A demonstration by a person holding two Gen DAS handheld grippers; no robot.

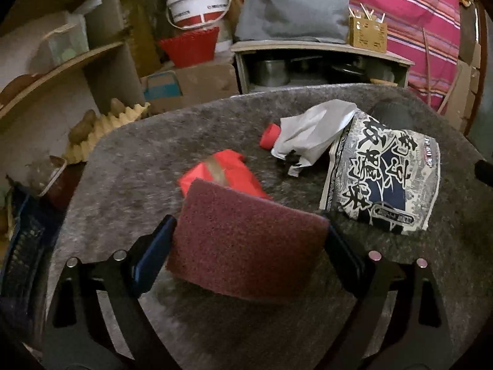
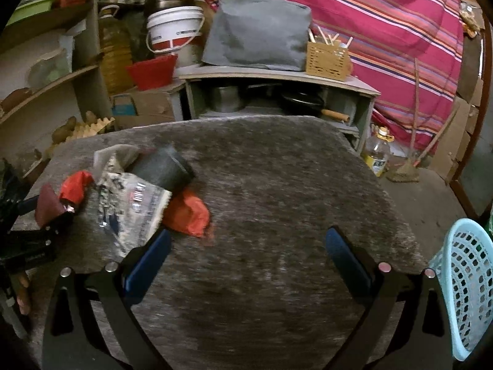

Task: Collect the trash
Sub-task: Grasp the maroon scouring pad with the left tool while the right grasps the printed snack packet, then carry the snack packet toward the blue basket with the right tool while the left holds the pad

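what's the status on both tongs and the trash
Left tongs shut on maroon scouring pad. Right tongs open, empty. Red wrapper, printed noodle packet on grey felt table. Blue mesh basket at right.

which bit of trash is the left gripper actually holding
The maroon scouring pad, clamped between the left gripper fingers; the other trash lies loose on the table.

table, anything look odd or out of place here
Mostly expected litter: a crumpled printed packet, red wrappers and a squashed white pouch. The odd thing is the left gripper clamping a maroon scouring pad, not obviously trash.
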